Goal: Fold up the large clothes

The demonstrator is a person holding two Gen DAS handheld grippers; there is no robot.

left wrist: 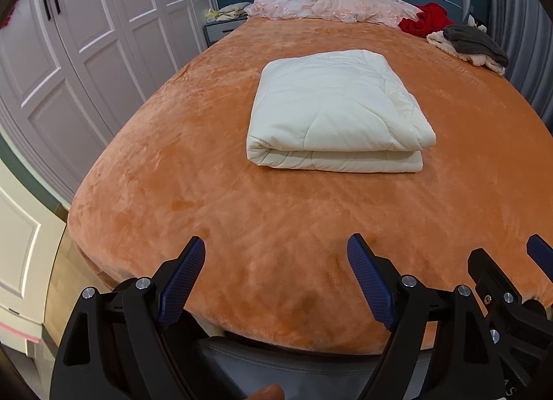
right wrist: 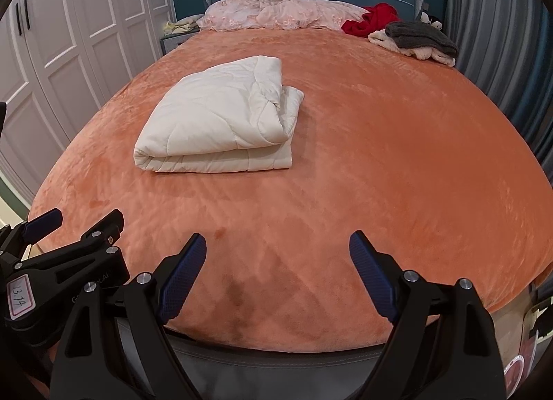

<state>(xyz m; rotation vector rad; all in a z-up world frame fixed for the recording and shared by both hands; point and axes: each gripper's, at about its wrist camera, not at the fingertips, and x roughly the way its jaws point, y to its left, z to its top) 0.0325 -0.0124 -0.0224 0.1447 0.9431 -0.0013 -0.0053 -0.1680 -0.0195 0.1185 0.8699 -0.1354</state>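
Grippers hang spread and empty over the bed's (left wrist: 207, 213) foot edge, left gripper (left wrist: 276, 268) beside right gripper (right wrist: 278, 267). Mid-bed lies the cream quilt (left wrist: 335, 110), folded, likely done; next comes the clothes pile (right wrist: 411, 37) at the head-end right corner.

The right tool (left wrist: 539, 255) was cut off by the left view's right edge — only 1 blue pad and part of its black frame showed. The left tool (right wrist: 41, 224) was likewise clipped at the right view's left edge. The folded quilt (right wrist: 221, 123) hid its own inner layers. Small items on the nightstand (left wrist: 221, 25) were too small to identify — pale, crumpled shapes only.
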